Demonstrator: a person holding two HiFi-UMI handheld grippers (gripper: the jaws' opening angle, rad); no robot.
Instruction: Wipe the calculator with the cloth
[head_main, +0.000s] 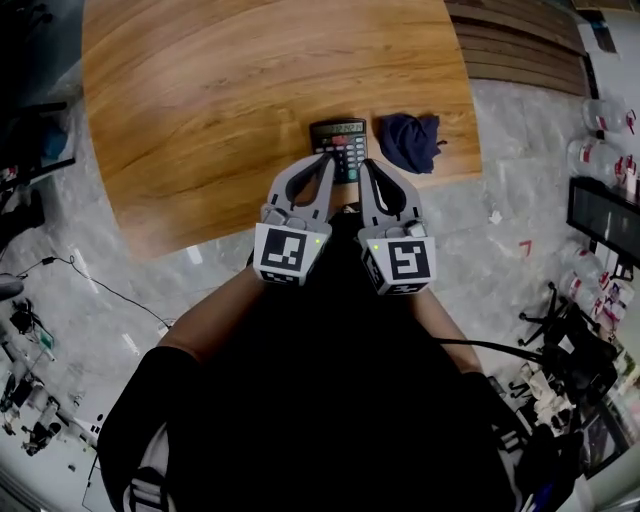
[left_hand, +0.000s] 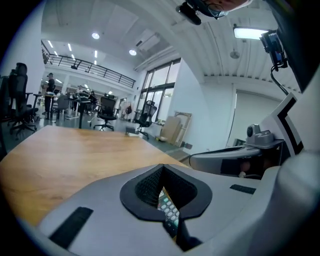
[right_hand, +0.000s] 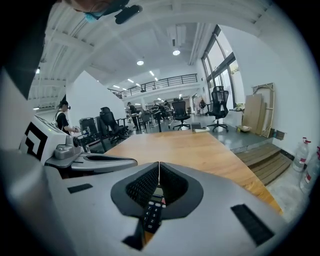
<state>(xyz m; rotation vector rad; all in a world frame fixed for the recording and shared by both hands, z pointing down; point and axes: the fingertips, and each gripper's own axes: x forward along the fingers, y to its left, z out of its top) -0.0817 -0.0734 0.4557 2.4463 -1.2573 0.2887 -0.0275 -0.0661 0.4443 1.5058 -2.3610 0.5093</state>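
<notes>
My left gripper (head_main: 329, 160) and right gripper (head_main: 366, 165), jaws closed and empty, point at the black rectangular calculator (head_main: 340, 138) near the wooden table's (head_main: 220, 110) front edge; crumpled dark-blue cloth (head_main: 408, 140) just right of it. Risk: closed tips knocking the calculator off.

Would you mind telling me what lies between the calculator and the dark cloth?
Nothing: the head view shows only a narrow strip of bare wooden table between the calculator and the cloth.

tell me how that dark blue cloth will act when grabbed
The crumpled dark blue cloth probably hangs limp when lifted, judging by its bunched folds. Pushed on the wooden table, it likely bunches rather than slides.
</notes>
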